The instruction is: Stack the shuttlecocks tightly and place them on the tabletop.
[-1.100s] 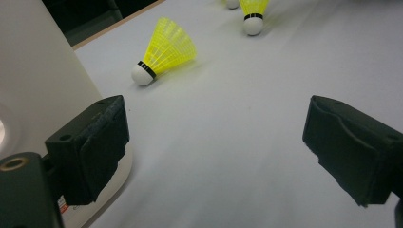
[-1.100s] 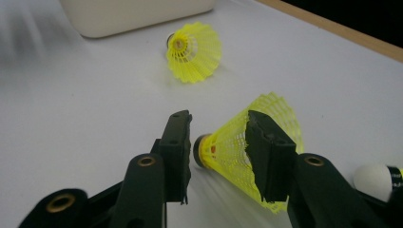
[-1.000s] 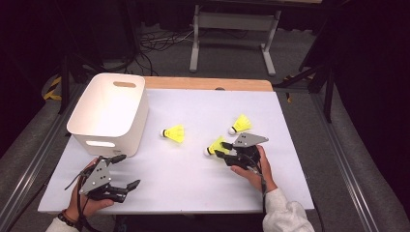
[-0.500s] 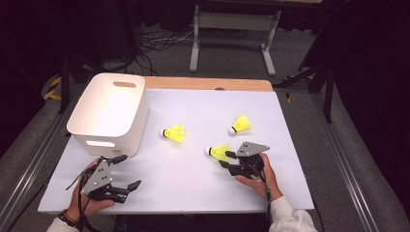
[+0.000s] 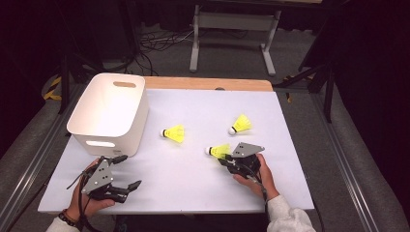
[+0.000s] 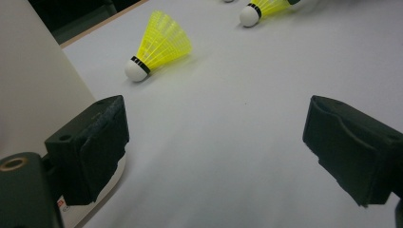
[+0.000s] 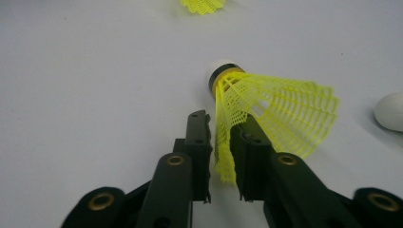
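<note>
Closing just now, my right gripper (image 7: 219,142) pinches the skirt edge of the near shuttlecock (image 7: 266,102), at five o'clock on the table (image 5: 203,188). Left gripper (image 6: 214,142) waits open by the bin (image 5: 109,113). Next, probably the lift.

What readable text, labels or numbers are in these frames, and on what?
None can be read.
White bin: a small sticker with a red mark at its bottom edge, too small and cut off to read.
Three yellow shuttlecocks: black band at the cork, no print visible.
</note>
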The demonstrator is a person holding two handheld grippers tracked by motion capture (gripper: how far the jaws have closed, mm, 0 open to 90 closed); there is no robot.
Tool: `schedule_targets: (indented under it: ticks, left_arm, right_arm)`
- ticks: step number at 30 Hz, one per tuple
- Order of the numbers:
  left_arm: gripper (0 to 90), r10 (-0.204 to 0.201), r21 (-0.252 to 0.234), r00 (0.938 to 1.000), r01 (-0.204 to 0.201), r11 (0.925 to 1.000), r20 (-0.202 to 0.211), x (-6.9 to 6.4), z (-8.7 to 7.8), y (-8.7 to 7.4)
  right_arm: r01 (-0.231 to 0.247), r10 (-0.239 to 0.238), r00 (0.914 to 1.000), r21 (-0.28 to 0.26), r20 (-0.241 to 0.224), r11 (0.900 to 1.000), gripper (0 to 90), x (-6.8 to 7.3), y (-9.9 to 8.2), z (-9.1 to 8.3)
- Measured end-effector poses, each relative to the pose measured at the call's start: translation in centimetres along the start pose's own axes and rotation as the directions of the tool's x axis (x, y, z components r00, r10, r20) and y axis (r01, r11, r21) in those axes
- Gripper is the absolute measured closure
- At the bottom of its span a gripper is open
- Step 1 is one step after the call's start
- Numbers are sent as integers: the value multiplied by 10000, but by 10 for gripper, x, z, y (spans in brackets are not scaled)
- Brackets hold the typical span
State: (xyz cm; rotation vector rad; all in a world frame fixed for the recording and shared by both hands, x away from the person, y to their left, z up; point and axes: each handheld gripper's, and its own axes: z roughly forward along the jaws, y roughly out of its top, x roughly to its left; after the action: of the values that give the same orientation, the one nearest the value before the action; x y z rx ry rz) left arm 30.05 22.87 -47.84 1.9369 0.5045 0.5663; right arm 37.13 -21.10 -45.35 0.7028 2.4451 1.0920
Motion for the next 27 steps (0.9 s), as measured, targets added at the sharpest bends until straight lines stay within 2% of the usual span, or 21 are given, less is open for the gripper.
schedule_targets:
  ticks: [2, 3, 10, 18, 22, 27]
  left_arm:
    - [92, -1, 5, 10000, 1, 10000, -15, 1, 0, 0]
    - [92, -21, -7, 10000, 21, 10000, -11, 1, 0, 0]
    - [92, -30, -58, 10000, 30, 10000, -7, 1, -1, -1]
    - [92, -42, -89, 10000, 41, 10000, -28, 1, -1, 0]
    - [92, -73, -83, 10000, 73, 9999, -18, 1, 0, -1]
    - [92, -70, -51, 10000, 70, 10000, 8, 1, -1, -1]
  right_arm:
    - [120, -120, 9999, -20, 62, 9999, 884, 1, 1, 0]
    - [177, -177, 9998, -21, 118, 9998, 891, 1, 2, 0]
    - [195, -189, 9995, -255, 255, 9995, 899, 0, 7, -1]
    - [47, -22, 9996, -891, 276, 9960, 900, -6, 22, 1]
    - [26, -8, 9999, -1072, 173, 9942, 900, -8, 33, 11]
    - [120, -122, 9999, -976, -17, 9951, 900, -5, 44, 29]
